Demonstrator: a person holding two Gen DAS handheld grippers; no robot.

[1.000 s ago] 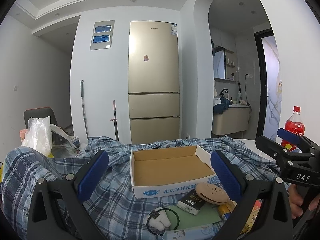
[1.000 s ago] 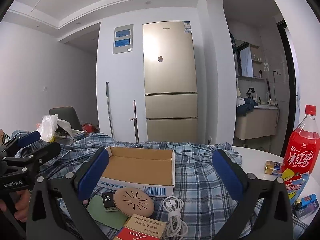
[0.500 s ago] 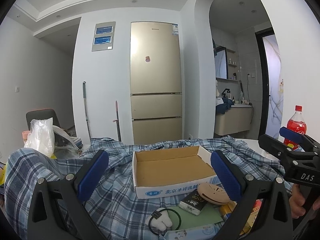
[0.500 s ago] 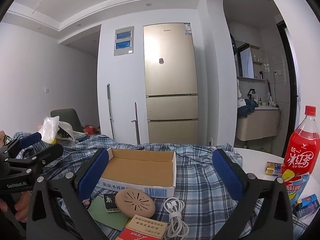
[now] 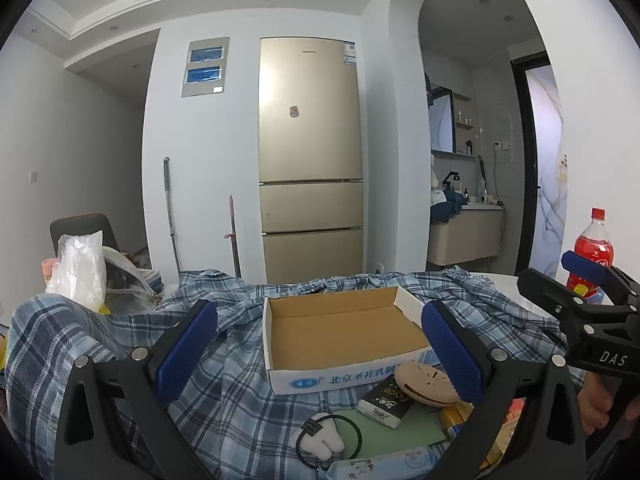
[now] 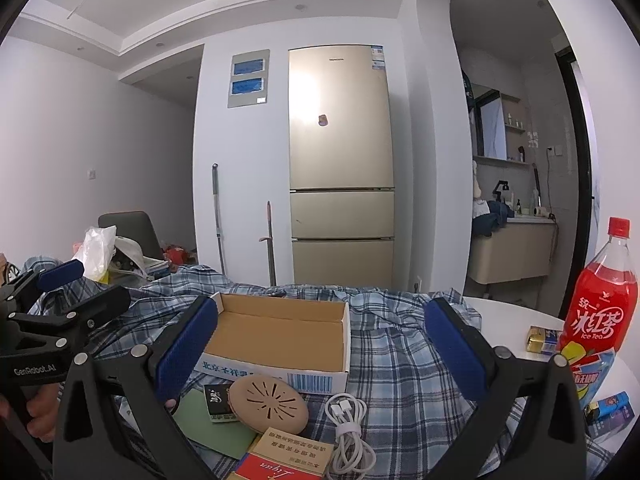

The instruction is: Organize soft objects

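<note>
I hold both grippers above the table, and both look toward the gold refrigerator point(image 5: 311, 156) at 12 o'clock. The left gripper point(image 5: 320, 344) has its blue pads wide apart and nothing is between them. The right gripper point(image 6: 322, 344) is also spread wide and holds nothing.

The blue plaid shirt point(image 6: 400, 364) lies crumpled over the table and covers most of it. On the shirt stands the cardboard box point(image 5: 340, 332), open on top, and I see only its brown bottom inside. In the left view it is at 12 o'clock between my pads.

Just in front of the box, at 6 o'clock in the right view, lies the round beige perforated disc point(image 6: 269, 403). A small black packet point(image 6: 217, 402) touches its left edge, and a green sheet point(image 6: 208, 424) is under them. A coiled white cable point(image 6: 347, 424) lies at 5 o'clock, beside a red and cream carton point(image 6: 288, 458).

In the left view a small white plush toy point(image 5: 322, 440) with a black ring lies at 6 o'clock on the shirt.

The red ice tea bottle point(image 6: 600, 308) stands upright at 3 o'clock on the bare white table point(image 6: 504, 316).
</note>
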